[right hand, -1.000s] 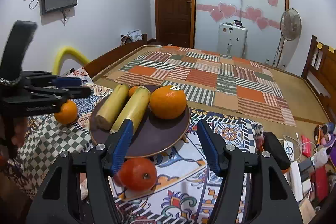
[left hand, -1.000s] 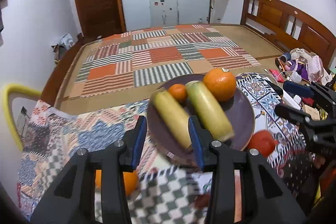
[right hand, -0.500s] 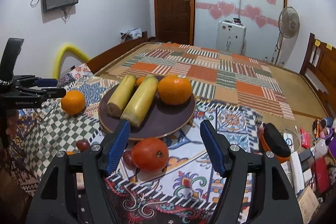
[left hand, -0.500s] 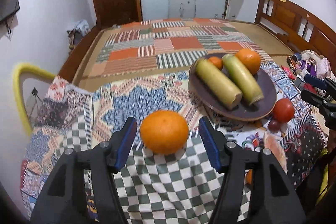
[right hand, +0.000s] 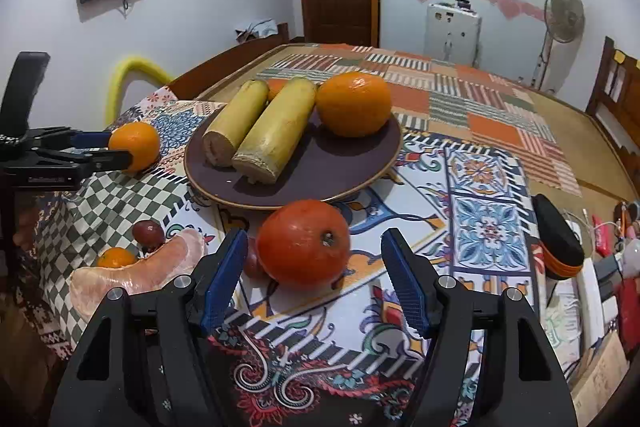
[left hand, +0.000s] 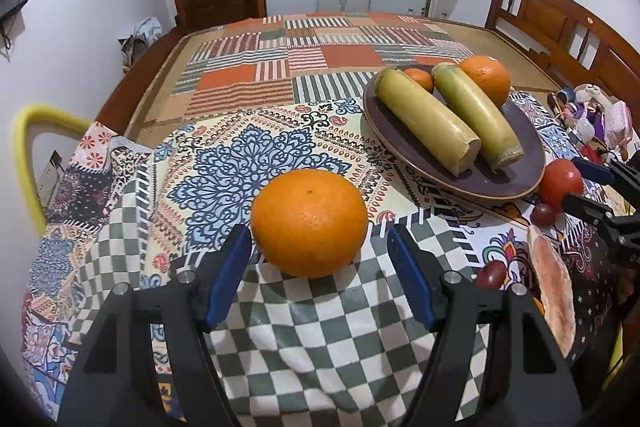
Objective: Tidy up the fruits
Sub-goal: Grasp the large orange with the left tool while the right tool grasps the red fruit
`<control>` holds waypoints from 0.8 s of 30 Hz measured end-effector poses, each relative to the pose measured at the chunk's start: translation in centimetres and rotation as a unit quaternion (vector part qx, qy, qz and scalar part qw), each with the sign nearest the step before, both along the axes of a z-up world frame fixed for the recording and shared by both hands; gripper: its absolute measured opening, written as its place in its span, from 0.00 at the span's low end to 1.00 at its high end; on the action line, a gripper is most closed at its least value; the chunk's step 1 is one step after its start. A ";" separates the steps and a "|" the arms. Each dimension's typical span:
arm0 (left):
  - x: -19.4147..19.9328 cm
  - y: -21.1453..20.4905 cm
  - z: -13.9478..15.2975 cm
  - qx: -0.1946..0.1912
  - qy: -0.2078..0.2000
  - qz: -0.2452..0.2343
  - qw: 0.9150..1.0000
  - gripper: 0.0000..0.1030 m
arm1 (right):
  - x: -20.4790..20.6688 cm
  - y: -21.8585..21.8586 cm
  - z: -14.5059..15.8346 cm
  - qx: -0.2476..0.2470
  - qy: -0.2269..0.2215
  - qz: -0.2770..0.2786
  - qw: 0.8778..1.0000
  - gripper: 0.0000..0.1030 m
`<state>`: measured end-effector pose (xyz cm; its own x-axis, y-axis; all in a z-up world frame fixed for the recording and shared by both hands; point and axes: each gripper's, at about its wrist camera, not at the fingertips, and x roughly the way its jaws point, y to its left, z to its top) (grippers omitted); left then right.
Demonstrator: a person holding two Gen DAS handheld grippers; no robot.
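The left tongs (left hand: 319, 277), jaws just widened, straddle without touching an orange (left hand: 309, 222) on the checkered cloth (left hand: 304, 339), while the right tongs (right hand: 314, 277) stand open around a red fruit (right hand: 303, 243) below the plate (right hand: 320, 171).

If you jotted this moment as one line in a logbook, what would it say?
left gripper: open, just opening, fingers either side of orange | right gripper: open, around red fruit | plate: two stalks, oranges
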<state>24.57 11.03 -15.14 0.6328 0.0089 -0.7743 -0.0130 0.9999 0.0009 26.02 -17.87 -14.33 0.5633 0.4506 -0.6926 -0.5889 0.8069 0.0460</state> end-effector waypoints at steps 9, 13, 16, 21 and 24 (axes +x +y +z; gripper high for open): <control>1.4 0.4 -0.6 0.004 -0.002 0.016 1.000 0.70 | 0.3 0.3 -0.4 0.006 0.017 0.015 1.000 0.46; 1.7 0.7 -1.2 -0.008 0.009 0.019 1.000 0.70 | 0.2 0.4 -0.4 0.005 0.016 0.015 1.000 0.45; 1.8 1.1 -1.5 -0.013 0.010 0.021 1.000 0.69 | 0.2 0.5 -0.4 0.005 0.016 0.016 1.000 0.45; 1.9 1.6 -1.5 -0.026 0.012 0.027 0.999 0.63 | 0.1 0.5 -0.2 0.007 0.018 0.014 1.000 0.44; 1.8 1.9 -1.5 -0.030 0.015 0.031 0.999 0.62 | 0.0 0.4 -0.1 0.006 0.017 0.012 1.000 0.44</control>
<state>26.38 12.89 -16.66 0.6095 -0.0005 -0.7928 -0.0753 0.9954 -0.0585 26.02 -17.44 -14.45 0.5284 0.4723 -0.7055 -0.6068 0.7913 0.0752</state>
